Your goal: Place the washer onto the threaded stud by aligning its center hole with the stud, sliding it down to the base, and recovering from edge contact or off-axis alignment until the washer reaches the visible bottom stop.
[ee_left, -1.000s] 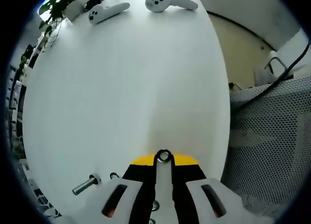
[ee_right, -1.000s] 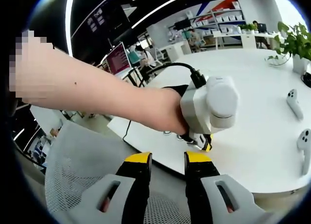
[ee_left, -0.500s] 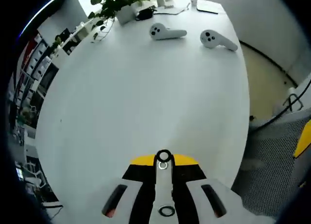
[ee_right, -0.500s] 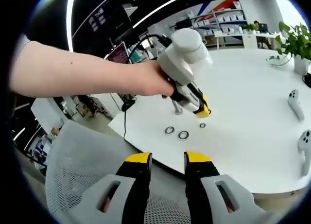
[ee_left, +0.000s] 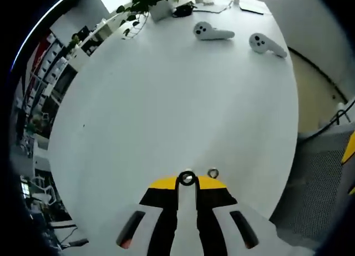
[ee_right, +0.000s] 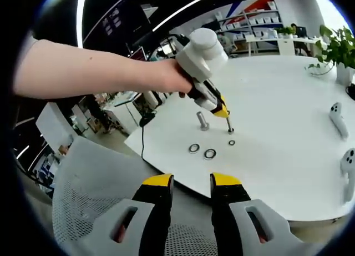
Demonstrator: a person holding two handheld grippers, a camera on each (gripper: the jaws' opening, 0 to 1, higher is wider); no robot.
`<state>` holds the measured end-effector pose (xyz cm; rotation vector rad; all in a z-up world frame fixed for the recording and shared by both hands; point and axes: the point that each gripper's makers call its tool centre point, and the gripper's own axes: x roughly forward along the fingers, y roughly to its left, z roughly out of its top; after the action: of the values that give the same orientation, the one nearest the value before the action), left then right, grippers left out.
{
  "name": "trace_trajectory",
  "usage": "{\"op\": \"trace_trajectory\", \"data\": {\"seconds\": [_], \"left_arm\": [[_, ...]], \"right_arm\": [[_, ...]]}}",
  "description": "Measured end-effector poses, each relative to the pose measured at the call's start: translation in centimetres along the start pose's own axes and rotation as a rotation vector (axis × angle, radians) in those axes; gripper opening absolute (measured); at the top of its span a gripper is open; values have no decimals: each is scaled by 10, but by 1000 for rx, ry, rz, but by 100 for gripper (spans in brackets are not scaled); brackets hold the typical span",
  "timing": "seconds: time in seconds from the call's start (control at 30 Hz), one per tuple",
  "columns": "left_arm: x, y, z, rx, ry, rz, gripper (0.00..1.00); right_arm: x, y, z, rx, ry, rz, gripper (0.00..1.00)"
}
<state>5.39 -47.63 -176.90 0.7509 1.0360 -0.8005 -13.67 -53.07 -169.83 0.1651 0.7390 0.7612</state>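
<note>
Three washers are lying near the counter's [ee_right: 288, 172] corner: two larger washers [ee_right: 193, 148] side by side and a small washer [ee_right: 231, 142] just beyond them, with the upright stud [ee_right: 203, 121] standing near. The left tool [ee_right: 221, 109] is pinching a slim metal pin [ee_left: 187, 178], its tip hanging just beside the small washer. The right tool [ee_right: 190, 184] is waiting narrow and empty off the counter's edge. The pin probably needs keeping plumb and centring over the hole before lowering.

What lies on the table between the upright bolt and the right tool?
In the right gripper view, two loose washers lie between the bolt and the right tool, then bare table.
</note>
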Motion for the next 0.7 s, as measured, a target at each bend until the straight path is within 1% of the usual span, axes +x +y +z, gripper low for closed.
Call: {"op": "trace_trajectory", "data": {"seconds": [0.03,0.07,0.2,0.47,0.57,0.7], "left_arm": [[0,1,0,-13,-1,-2,9],[1,2,-1,-11,7,1,9],[9,5,-3,7,27,-2,9],[18,5,-10,43,67,-5,9],[18,6,-8,32,63,-8,9],[20,6,-8,41,64,-14,9]], "right_arm": [[0,0,0,1,1,1,29],[0,0,0,0,2,1,29],[1,0,1,-2,1,1,29],[0,-1,1,5,-4,-9,29],[0,-1,1,6,-3,-9,29],[0,-1,0,8,-1,-10,29]]}}
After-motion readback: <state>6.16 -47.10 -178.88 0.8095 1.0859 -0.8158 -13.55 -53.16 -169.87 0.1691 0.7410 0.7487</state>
